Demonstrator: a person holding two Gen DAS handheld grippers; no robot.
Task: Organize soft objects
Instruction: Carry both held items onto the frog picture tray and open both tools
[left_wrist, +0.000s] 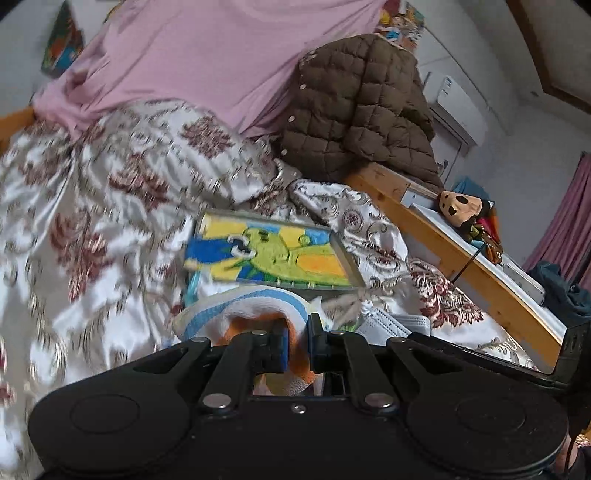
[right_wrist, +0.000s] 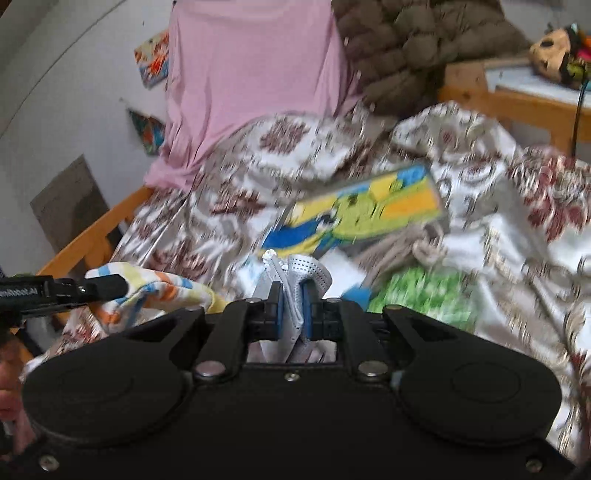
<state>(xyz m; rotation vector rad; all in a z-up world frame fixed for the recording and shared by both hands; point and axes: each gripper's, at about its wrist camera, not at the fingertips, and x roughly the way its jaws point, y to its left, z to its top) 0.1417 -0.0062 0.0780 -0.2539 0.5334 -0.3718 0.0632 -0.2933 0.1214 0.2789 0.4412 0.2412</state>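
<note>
My left gripper (left_wrist: 297, 328) is shut on a striped towel (left_wrist: 243, 306) with white, blue and orange bands, held above the bed. The same towel (right_wrist: 159, 291) shows in the right wrist view, with the left gripper's fingers (right_wrist: 103, 286) on it at the left. My right gripper (right_wrist: 293, 295) is shut on a grey perforated pouch (right_wrist: 306, 271) with a white zipper pull. The pouch also shows in the left wrist view (left_wrist: 391, 323), at the right of the towel.
A floral satin quilt (left_wrist: 110, 206) covers the bed. A yellow, green and blue painted canvas (left_wrist: 273, 251) lies on it. A pink sheet (left_wrist: 207, 55), a brown quilted jacket (left_wrist: 354, 107), a wooden bed rail (left_wrist: 454, 254), a plush toy (left_wrist: 461, 210) and a green patterned item (right_wrist: 421, 295) are around.
</note>
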